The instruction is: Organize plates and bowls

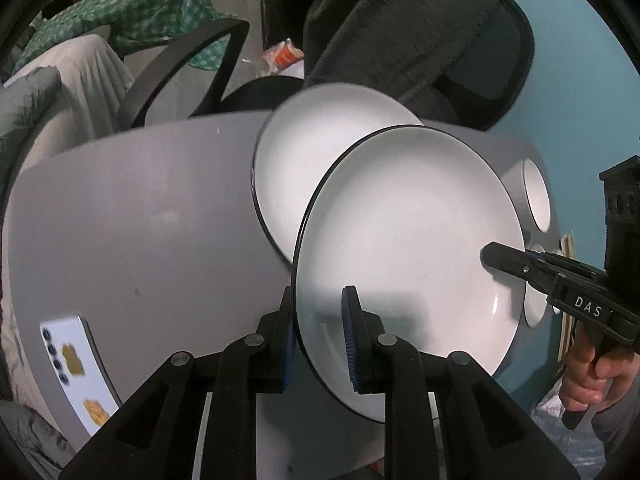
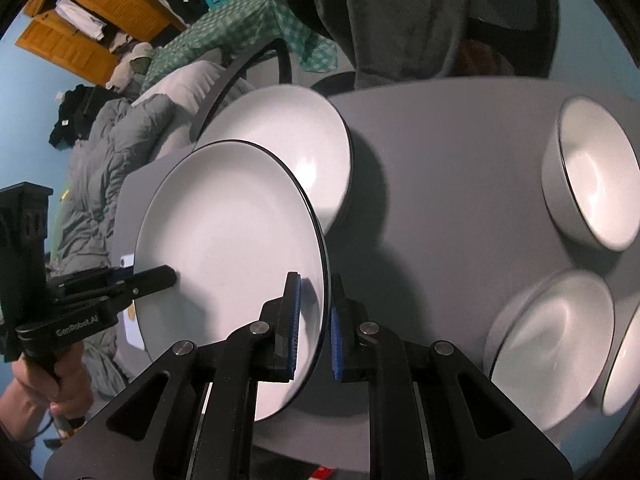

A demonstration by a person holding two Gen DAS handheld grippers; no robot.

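A white plate with a thin black rim (image 1: 404, 236) (image 2: 228, 240) hangs tilted above the grey table (image 1: 140, 220) (image 2: 440, 180), held at two opposite edges. My left gripper (image 1: 318, 336) is shut on its near rim; from the right wrist it appears as a black finger (image 2: 160, 276) lying on the plate's far edge. My right gripper (image 2: 314, 328) is shut on the other rim, and its fingertip (image 1: 496, 256) shows in the left wrist view. A second matching plate (image 1: 320, 152) (image 2: 288, 140) lies on the table just behind the held one.
Three white bowls (image 2: 596, 176) (image 2: 552, 344) (image 2: 624, 368) stand on the table's right side. A white phone (image 1: 76, 360) lies near the table's left edge. A black office chair (image 1: 180, 64) draped with a dark garment (image 1: 400, 20) stands behind the table.
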